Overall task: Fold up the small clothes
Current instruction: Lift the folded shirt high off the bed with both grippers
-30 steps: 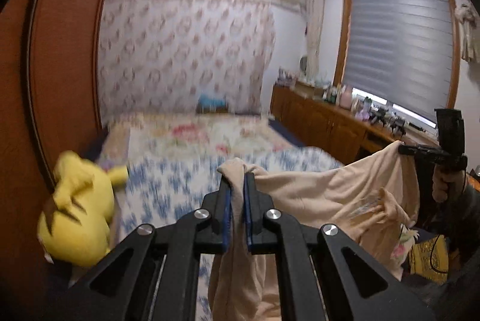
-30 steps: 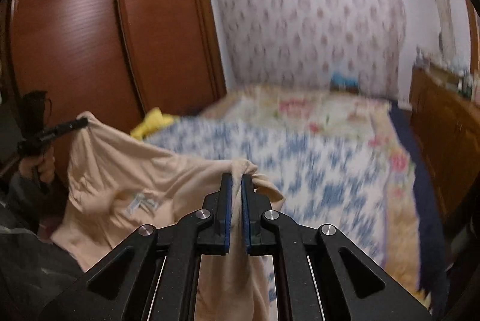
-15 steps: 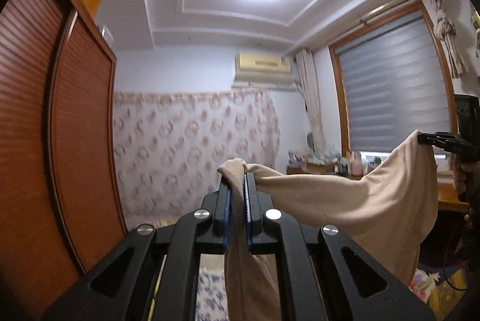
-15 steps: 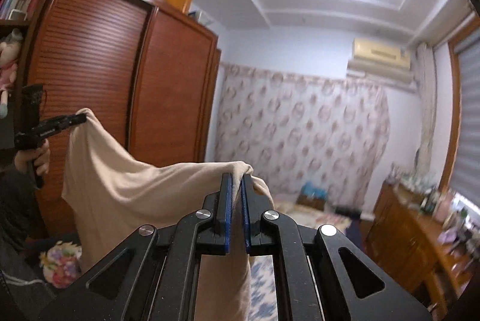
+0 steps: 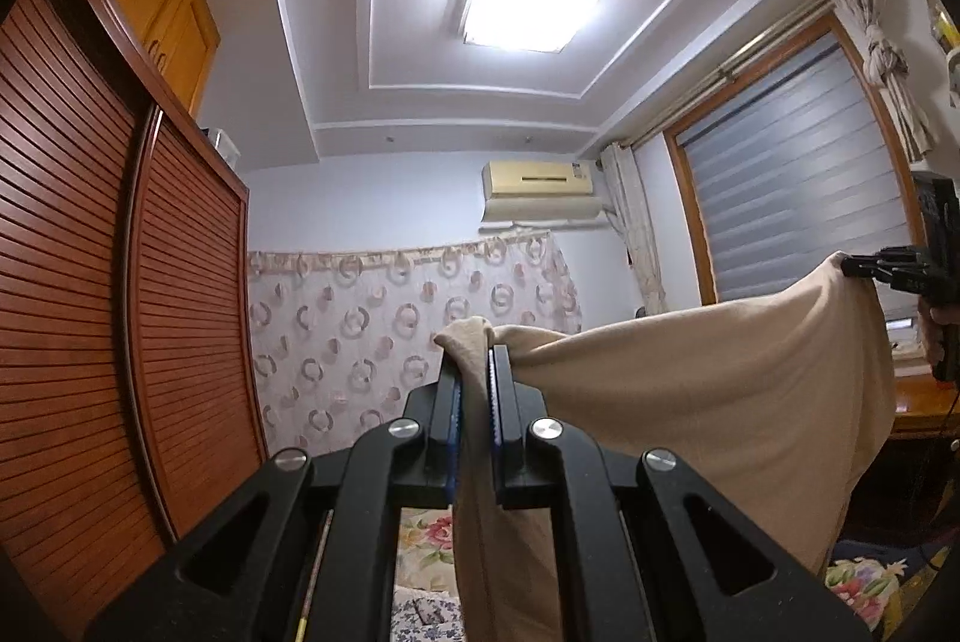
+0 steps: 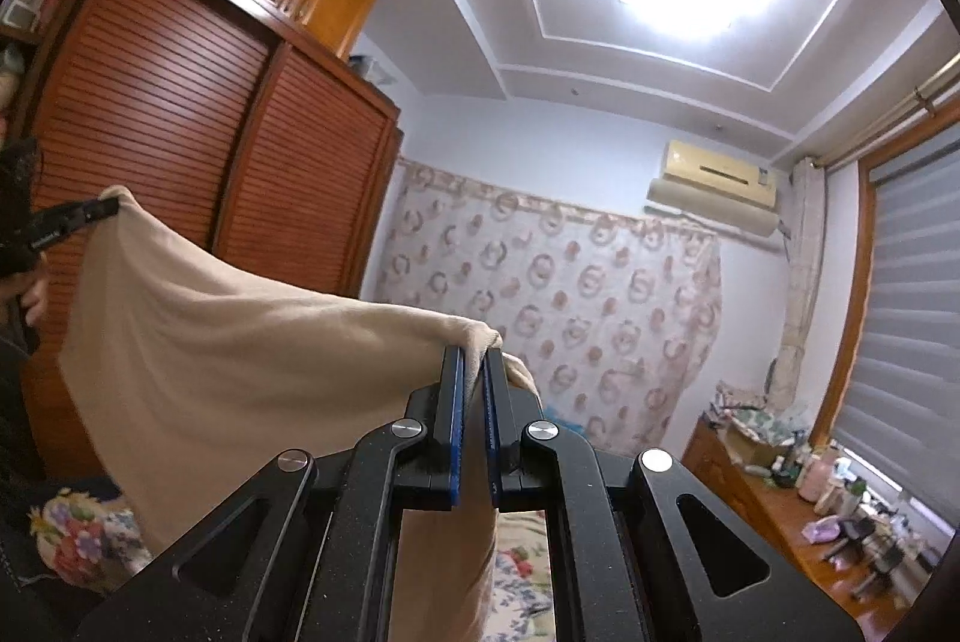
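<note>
Left wrist: garment [image 5: 708, 402] between gripper [image 5: 474, 378] jaws.

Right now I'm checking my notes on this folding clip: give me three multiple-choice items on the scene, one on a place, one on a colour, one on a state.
1. Where is the air conditioner?
A. On the floor by the wardrobe
B. High on the wall, above the patterned curtain
C. Inside the window frame

2. What colour is the garment held between the two grippers?
A. Beige
B. Dark blue
C. Green

3. How do the jaws of the left gripper stand?
A. Wide open, with nothing between them
B. Open, resting on the bed
C. Shut on a corner of the garment

Answers: 1 B, the unit sits on the wall over the patterned curtain. 2 A, the cloth is a plain pale beige in both views. 3 C, fabric is pinched between the blue pads, and the right gripper clamps another corner likewise.
</note>
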`<action>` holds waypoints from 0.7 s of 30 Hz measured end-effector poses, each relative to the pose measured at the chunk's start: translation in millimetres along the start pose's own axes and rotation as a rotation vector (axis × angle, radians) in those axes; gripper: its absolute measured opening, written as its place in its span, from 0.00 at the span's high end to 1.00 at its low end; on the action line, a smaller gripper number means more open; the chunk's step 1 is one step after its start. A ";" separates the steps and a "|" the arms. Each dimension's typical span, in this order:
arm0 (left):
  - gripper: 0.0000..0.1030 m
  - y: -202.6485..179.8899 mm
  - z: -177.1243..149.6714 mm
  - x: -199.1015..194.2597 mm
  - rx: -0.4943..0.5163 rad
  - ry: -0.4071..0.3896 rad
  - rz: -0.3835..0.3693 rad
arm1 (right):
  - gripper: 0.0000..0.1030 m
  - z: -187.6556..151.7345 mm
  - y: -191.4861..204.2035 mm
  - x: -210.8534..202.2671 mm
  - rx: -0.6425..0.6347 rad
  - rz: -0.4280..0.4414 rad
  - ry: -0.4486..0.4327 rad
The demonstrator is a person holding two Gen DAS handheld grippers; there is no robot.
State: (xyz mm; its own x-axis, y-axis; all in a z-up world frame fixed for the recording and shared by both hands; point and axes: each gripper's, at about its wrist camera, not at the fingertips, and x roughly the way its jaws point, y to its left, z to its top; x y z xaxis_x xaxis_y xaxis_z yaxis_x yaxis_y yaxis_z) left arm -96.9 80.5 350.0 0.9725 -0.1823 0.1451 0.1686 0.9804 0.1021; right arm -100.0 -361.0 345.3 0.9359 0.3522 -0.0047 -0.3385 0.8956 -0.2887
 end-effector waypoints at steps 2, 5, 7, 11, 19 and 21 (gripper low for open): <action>0.95 -2.2 -7.2 15.2 0.004 0.022 0.013 | 0.97 -5.8 -7.2 11.4 0.009 -0.012 0.028; 0.95 -4.3 -26.4 54.5 0.012 0.080 0.028 | 0.97 -22.3 -13.8 40.5 0.014 -0.027 0.080; 0.95 -6.2 -50.4 87.1 0.023 0.131 0.039 | 0.97 -44.5 -20.6 75.7 0.021 -0.037 0.137; 0.95 4.1 -125.7 165.8 0.016 0.269 0.052 | 0.97 -103.9 -30.2 143.3 0.041 -0.012 0.236; 0.95 25.7 -272.4 284.2 -0.029 0.533 0.080 | 0.97 -250.9 -35.0 299.0 0.089 0.041 0.422; 0.95 23.9 -299.2 305.9 -0.020 0.584 0.086 | 0.97 -280.4 -36.4 336.1 0.096 0.049 0.475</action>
State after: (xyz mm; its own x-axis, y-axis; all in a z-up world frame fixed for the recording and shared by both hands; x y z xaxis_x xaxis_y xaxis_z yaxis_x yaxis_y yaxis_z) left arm 252.8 70.5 102.4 0.9094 -0.0361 -0.4144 0.0825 0.9921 0.0947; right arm 254.2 -351.5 85.7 0.8521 0.2512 -0.4592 -0.3694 0.9101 -0.1875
